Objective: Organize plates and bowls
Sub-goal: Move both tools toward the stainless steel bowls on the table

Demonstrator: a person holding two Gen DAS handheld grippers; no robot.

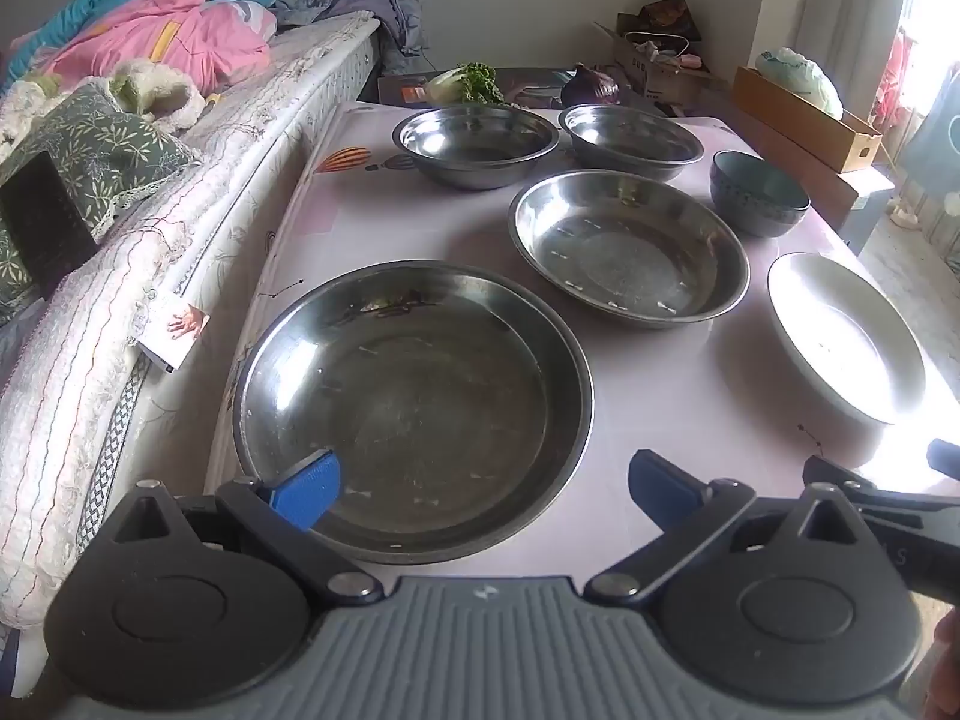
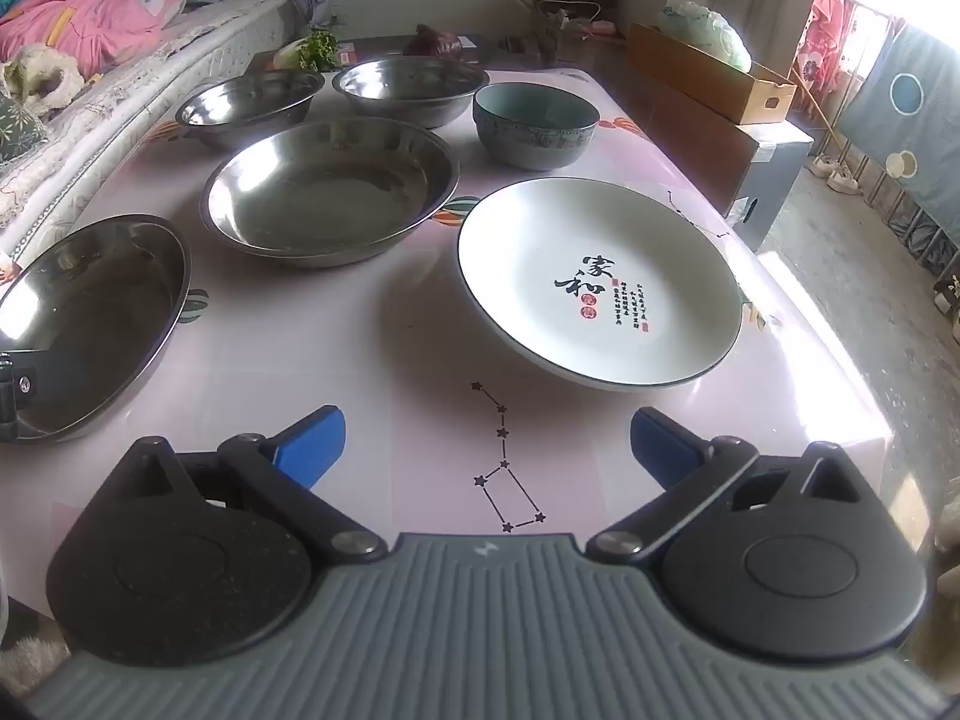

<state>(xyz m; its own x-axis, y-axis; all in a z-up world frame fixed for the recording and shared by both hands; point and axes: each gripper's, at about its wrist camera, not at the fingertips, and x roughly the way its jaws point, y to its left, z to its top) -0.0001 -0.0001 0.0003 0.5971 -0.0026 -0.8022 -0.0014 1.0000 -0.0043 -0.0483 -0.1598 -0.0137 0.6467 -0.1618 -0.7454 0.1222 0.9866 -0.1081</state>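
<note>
No stacking is done yet: with my left gripper (image 1: 483, 489) and right gripper (image 2: 486, 450) both spread wide and empty, the steel plates (image 1: 414, 408), steel bowls (image 1: 477, 141), ceramic bowl (image 2: 536, 120) and white plate (image 2: 600, 282) lie apart on the table (image 2: 360, 372), spread from 9 to 2 o'clock.

Black tool (image 1: 483, 489) — blue pads (image 1: 306, 492)

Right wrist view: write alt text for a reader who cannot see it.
An open blue-padded gripper hovers over a pale pink tablecloth, holding nothing. Ahead lie a white ceramic plate with black calligraphy, a dark teal ceramic bowl and four round stainless steel dishes, the nearest steel dish at left.
</note>
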